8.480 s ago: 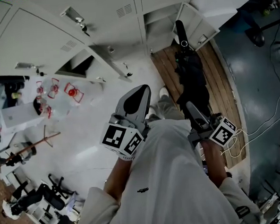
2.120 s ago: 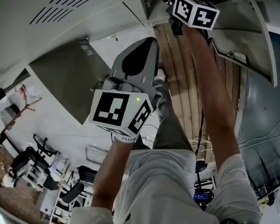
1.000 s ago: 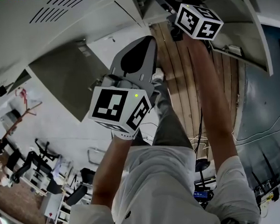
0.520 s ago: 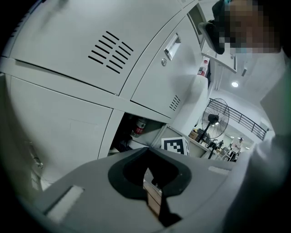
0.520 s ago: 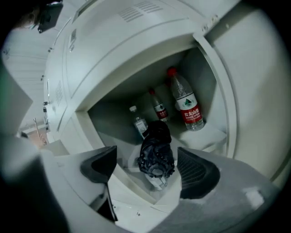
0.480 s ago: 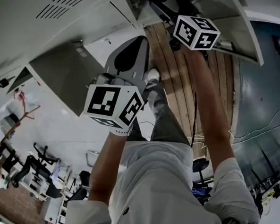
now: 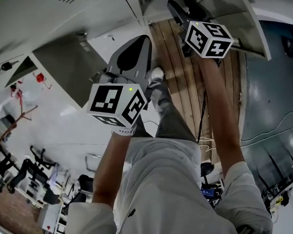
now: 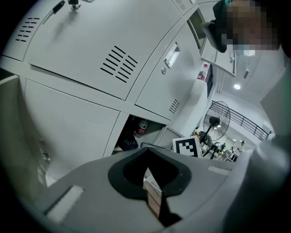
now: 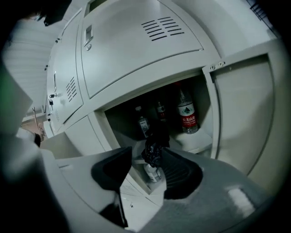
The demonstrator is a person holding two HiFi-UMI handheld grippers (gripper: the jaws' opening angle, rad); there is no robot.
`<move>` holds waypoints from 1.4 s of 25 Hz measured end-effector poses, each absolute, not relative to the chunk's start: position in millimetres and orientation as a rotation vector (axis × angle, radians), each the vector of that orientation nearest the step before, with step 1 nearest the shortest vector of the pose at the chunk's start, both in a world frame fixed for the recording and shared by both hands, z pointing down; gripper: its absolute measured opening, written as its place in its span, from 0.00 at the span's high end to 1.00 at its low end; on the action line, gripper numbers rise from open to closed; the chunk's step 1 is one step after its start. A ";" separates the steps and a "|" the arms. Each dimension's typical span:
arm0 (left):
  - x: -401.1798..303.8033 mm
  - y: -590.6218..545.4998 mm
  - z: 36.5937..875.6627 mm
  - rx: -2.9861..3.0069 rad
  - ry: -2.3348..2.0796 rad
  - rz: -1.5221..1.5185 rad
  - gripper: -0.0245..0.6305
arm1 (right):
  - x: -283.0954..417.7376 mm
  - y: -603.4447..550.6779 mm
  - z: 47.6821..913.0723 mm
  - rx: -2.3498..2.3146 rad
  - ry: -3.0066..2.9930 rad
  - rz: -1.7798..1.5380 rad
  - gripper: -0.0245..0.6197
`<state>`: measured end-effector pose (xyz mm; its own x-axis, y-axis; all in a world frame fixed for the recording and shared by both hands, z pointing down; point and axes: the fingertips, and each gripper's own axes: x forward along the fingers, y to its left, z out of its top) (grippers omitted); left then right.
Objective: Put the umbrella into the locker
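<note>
The black folded umbrella (image 9: 153, 149) lies in the open locker compartment (image 9: 119, 122), its near end sticking out toward me. My right gripper (image 9: 148, 153) hangs just in front of it. Its jaws have just been closing and stand half apart, the umbrella's end showing between them, with neither pad pressing on it. In the head view only this gripper's marker cube (image 7: 208, 38) is plain, below the locker's open door (image 7: 252, 21). My left gripper (image 7: 142, 41) is raised beside it, shut and empty; in the left gripper view its tips (image 8: 146, 150) meet.
Water bottles (image 9: 188, 113) stand at the back of the compartment, another bottle (image 9: 152, 172) lower down. Closed grey locker doors (image 8: 91, 50) fill the left. A wooden floor strip (image 7: 186, 82) runs under the lockers by the person's shoe (image 7: 156, 74). A fan (image 8: 217, 123) stands far off.
The right gripper's cube has drawn back a little from the locker toward the person. The left gripper has shifted slightly. Earlier, the right gripper carried the umbrella over the wooden strip.
</note>
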<state>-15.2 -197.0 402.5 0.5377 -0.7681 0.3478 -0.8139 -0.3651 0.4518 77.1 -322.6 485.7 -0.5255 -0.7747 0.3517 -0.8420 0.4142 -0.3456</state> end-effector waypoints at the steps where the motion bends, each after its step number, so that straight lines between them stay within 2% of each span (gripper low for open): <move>1: -17.4 -195.0 402.0 2.192 -1.278 0.101 0.93 | 77.9 -319.6 484.2 1.463 -2.508 0.725 0.68; 11: -29.5 -175.7 392.1 2.186 -1.288 0.111 0.93 | 73.0 -285.7 460.1 1.400 -2.526 0.668 0.78; 15: -36.3 -167.4 383.5 2.181 -1.304 0.111 0.93 | 72.9 -270.3 446.1 1.371 -2.527 0.596 0.97; 26: -33.8 -150.1 352.0 2.201 -1.301 0.087 0.93 | 88.2 -224.1 388.0 1.357 -2.662 0.635 0.98; 30: -31.8 -146.3 339.2 2.216 -1.292 0.077 0.93 | 88.0 -204.2 365.1 1.265 -2.613 0.438 0.98; 35: -29.3 -144.5 317.0 2.255 -1.277 0.062 0.93 | 97.6 -184.1 332.9 1.270 -2.606 0.434 0.97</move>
<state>-29.3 -144.5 317.0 0.5491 -0.7815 0.2962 -0.8067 -0.4029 0.4323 97.6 -184.1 332.9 -0.6066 -0.7310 0.3124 -0.7928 0.5852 -0.1703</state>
